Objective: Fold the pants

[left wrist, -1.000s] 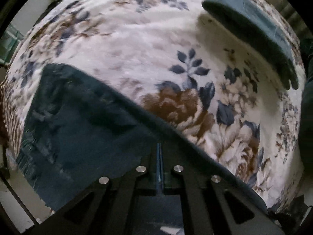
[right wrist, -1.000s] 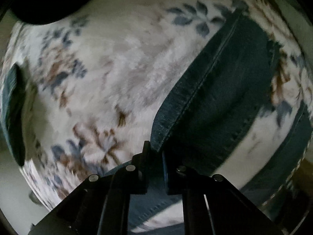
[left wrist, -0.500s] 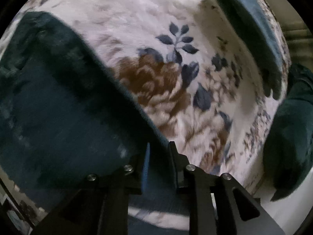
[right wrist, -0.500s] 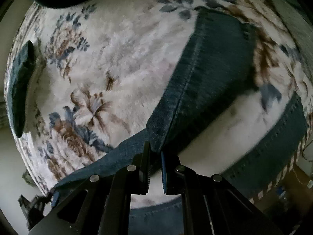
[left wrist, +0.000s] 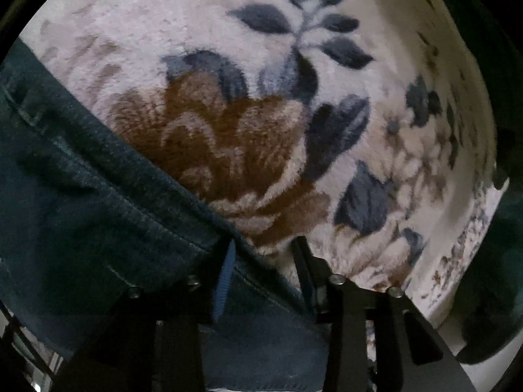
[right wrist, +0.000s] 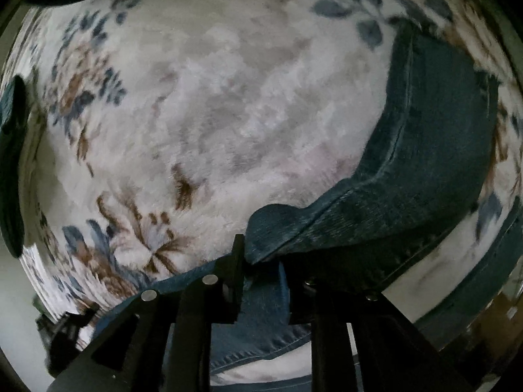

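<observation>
- Left gripper: jaws closing, jeans edge loose between, likely laid flat on blanket.
- Right gripper: jaws opening, letting folded hem drop.

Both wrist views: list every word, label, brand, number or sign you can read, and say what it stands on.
None: no readable text in either view.
The jeans show only seams and stitching, no label or tag.
The floral blanket carries only flowers and leaves.
The tongs bear no markings.
The dim clutter at the bottom right edge of the right wrist view is too dark and blurred to read.
</observation>
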A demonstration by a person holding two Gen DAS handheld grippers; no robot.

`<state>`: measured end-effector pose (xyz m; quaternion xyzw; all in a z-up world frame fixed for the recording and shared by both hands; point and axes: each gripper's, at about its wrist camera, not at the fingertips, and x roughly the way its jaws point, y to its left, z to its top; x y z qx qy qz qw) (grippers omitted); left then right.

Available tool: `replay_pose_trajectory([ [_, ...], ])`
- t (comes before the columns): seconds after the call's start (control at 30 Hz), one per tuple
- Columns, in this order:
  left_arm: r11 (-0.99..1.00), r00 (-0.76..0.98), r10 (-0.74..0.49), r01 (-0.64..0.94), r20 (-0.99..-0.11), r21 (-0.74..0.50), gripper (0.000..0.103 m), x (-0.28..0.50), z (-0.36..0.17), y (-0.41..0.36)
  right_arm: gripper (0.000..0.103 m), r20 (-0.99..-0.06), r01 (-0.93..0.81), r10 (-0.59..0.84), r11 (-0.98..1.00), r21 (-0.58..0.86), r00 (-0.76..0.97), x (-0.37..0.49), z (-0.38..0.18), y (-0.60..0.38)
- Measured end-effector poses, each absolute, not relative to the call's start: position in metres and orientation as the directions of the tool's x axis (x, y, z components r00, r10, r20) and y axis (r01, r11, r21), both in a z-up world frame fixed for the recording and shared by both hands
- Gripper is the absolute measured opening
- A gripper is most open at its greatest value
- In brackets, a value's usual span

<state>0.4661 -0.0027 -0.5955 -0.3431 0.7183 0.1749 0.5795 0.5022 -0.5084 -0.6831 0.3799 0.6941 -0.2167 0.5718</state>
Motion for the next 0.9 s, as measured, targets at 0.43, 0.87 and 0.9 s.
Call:
replay_pose_trajectory([
  [0.43,0.747,0.186,-0.272,-0.578,-0.944,-0.329,0.0,0.411,-0.523,-0.005,0.009,-0.971,0.722,0.239,0.667,0.183,0.026,0.484,-0.642,-0.505],
  [0.87,0.711,0.292,-0.288,-0.572,-0.912,-0.408,0.0,0.199,-0.461,0.005,0.008,-0.967,0.717,0.254,0.674,0.176,-0.001,0.32,-0.606,-0.503],
  [0.9,0.705,0.283,-0.291,-0.583,-0.914,-0.404,0.0,0.182,-0.468,0.006,0.008,-0.971,0.709,0.239,0.688,0.153,-0.022,0.306,-0.609,-0.503],
])
